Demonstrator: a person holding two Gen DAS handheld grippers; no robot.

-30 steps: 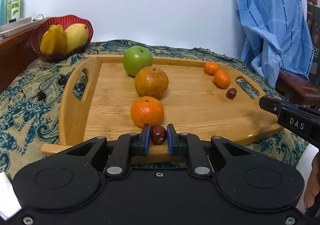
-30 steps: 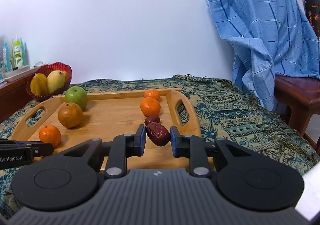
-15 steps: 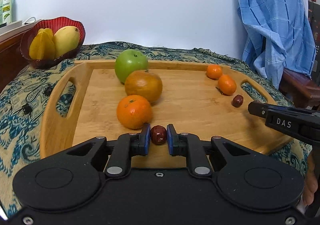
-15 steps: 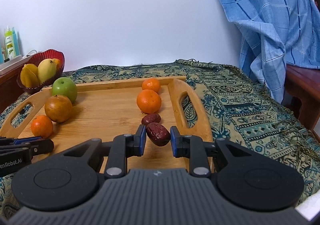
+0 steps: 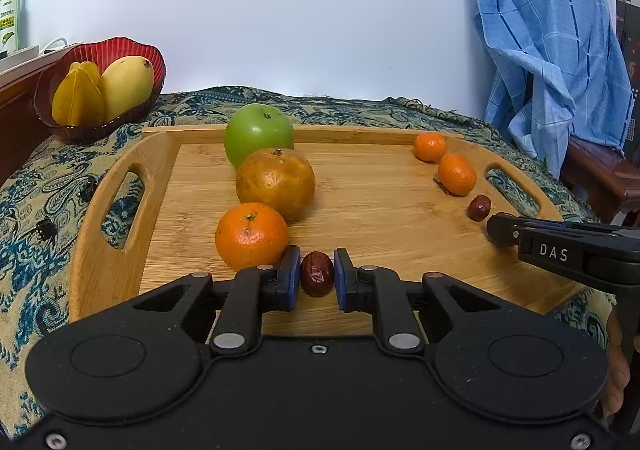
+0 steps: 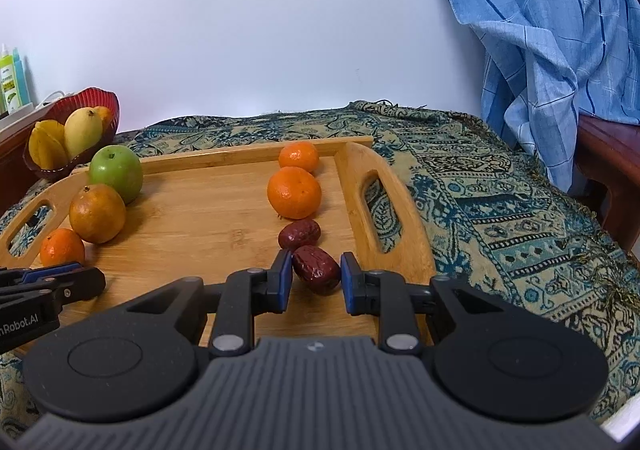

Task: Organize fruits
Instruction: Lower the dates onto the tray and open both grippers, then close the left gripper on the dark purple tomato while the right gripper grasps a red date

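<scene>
Both claws nearly closed: left gripper (image 5: 317, 278) on a small date (image 5: 317, 273), right gripper (image 6: 316, 276) on a bigger date (image 6: 316, 268). Now lower over the wooden tray (image 5: 400, 210), at 5 o'clock of the near orange (image 5: 251, 235); release probably next.

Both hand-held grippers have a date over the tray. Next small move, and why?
Probably open the left hand-held gripper to set down its dark red wrinkled date: it sits low over the wooden handled tray, right beside the small orange tangerine that ends the left fruit row.
</scene>
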